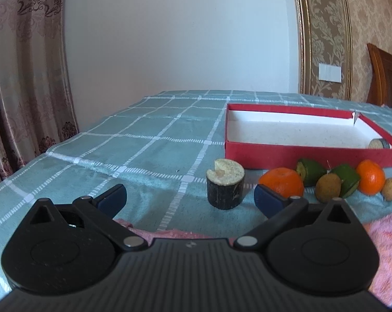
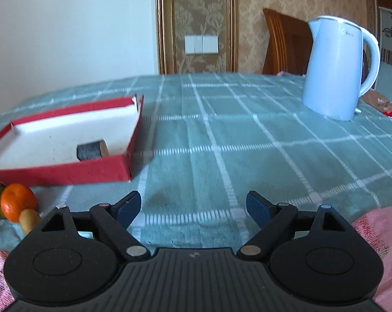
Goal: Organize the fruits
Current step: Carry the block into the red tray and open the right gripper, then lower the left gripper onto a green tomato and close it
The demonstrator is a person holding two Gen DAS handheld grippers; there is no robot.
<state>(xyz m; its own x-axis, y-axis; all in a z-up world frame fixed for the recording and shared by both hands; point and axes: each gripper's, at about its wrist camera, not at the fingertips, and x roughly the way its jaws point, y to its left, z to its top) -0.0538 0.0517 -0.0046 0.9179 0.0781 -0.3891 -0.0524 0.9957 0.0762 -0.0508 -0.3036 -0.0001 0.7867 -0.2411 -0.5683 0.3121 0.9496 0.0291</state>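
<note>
A red box [image 1: 299, 153] with a white inside lies on the table and holds one dark sugarcane piece [image 1: 379, 144]. In front of it stand an upright sugarcane piece [image 1: 225, 184], two oranges [image 1: 281, 182] [image 1: 370, 176], green fruit pieces [image 1: 309, 171] and small brown fruits [image 1: 327, 188]. My left gripper [image 1: 190, 199] is open and empty, just before the upright sugarcane piece. My right gripper [image 2: 193, 208] is open and empty over bare cloth, right of the box [image 2: 66, 174]. The sugarcane piece in the box [image 2: 92, 150] and an orange [image 2: 17, 201] show at its left.
A light blue kettle [image 2: 336, 70] stands at the back right. A snack packet [image 2: 385, 105] lies beside it. Pink towels [image 1: 388, 247] [image 2: 377, 234] lie at the near edge. A wooden chair [image 2: 284, 41] stands behind the table; curtains [image 1: 19, 78] hang at the left.
</note>
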